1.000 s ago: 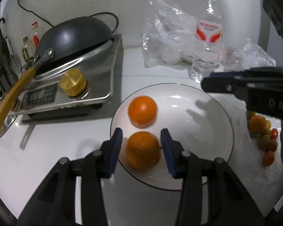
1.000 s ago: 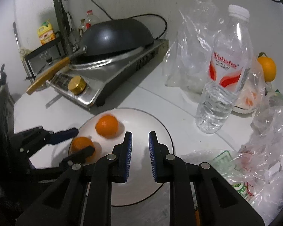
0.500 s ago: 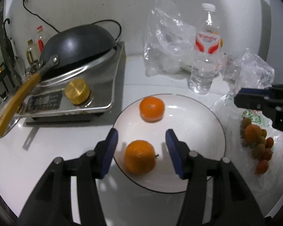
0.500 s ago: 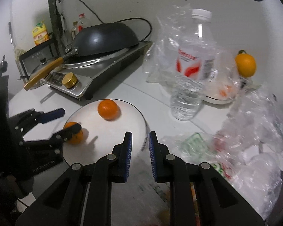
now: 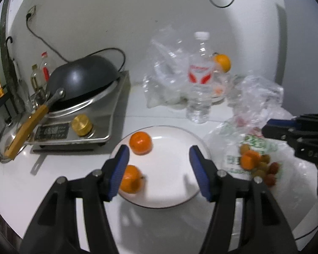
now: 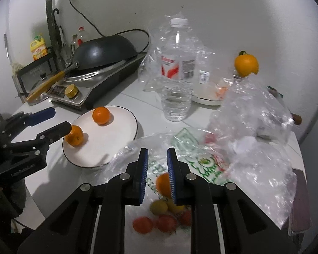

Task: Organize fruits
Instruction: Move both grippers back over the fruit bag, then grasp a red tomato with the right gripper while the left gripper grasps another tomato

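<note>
Fruit sits in two groups on your work surface. Two round, dimpled oranges rest on the glossy white round plate with a thin dark rim [image 5: 176,199]: the far orange [image 5: 140,143] near the plate's back edge, the near orange [image 5: 131,179] at its left edge, well apart from each other. A third orange on the bag [image 6: 163,185] lies with the small red and yellow-green fruits [image 6: 159,218] on the printed clear plastic bag [image 6: 201,163] just right of the plate.

Your left gripper [image 5: 159,171] hangs above the plate with its jaws spread wide and nothing between them; its ribbed blue pads [image 5: 118,171] are matte, and the left finger partly covers the near orange. Your right gripper [image 6: 157,174] hovers over the bag with its jaws narrowly parted. The orange on the bag shows between and beyond its pads; you cannot tell from either view whether the pads touch it.

Behind the plate stands a clear ribbed plastic water bottle with a red-and-white label [image 6: 178,72], with crinkled transparent plastic bags [image 6: 254,110] around and to the right of it. Another orange with a stem [image 6: 246,64] sits raised at the back near the wall, above a shallow white dish [image 6: 205,99].

At the left, a dark domed wok with a wooden handle [image 6: 103,50] rests on a brushed stainless cooker with a brass knob [image 5: 82,122]. Bottles and a yellow carton [image 6: 38,49] occupy a dark rack beyond it.

The smooth white countertop [image 5: 31,180] meets a plain white wall carrying black cables.
</note>
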Action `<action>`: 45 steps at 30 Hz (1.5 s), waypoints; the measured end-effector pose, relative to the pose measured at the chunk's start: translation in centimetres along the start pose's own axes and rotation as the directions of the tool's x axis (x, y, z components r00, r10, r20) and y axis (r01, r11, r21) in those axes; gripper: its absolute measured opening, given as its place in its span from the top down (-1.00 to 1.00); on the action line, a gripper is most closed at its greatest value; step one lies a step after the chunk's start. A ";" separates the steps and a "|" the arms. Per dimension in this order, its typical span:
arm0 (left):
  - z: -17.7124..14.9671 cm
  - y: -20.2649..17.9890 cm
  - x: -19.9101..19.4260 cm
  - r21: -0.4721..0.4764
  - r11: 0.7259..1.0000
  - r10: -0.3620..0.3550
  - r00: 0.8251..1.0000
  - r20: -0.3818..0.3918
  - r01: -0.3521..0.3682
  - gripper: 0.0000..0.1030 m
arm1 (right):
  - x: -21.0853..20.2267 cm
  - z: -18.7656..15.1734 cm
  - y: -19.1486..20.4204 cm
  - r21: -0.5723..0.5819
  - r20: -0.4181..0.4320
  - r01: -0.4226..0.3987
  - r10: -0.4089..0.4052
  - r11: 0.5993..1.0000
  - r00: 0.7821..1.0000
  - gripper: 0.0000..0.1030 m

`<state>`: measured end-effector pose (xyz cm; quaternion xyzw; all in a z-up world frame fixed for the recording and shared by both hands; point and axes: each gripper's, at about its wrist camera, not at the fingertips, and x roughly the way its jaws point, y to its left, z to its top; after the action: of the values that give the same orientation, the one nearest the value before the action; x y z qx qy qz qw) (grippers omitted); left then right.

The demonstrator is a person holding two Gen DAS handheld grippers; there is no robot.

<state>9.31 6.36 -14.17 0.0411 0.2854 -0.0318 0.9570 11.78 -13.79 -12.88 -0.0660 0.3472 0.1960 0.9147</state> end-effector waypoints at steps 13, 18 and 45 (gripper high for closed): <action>-0.6 -6.3 -1.4 0.069 0.995 -0.076 0.997 -0.012 0.077 -0.17 | -3.0 -3.5 -2.8 0.042 0.011 0.008 -0.009 0.999 1.000 0.62; -1.0 -8.6 -0.9 0.077 0.990 -0.112 0.993 -0.041 0.115 -0.17 | -3.5 -5.4 -4.2 0.052 0.001 0.003 -0.004 0.999 1.000 0.62; -5.7 -14.8 2.9 0.130 0.975 -0.144 0.959 -0.243 0.179 0.13 | 1.7 -8.8 -6.6 0.052 -0.097 -0.144 0.148 0.988 0.984 0.27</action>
<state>7.36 -7.89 -21.39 0.0931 0.3947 -0.1265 0.9053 10.23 -21.56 -20.65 -0.0298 0.4012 0.2513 0.8804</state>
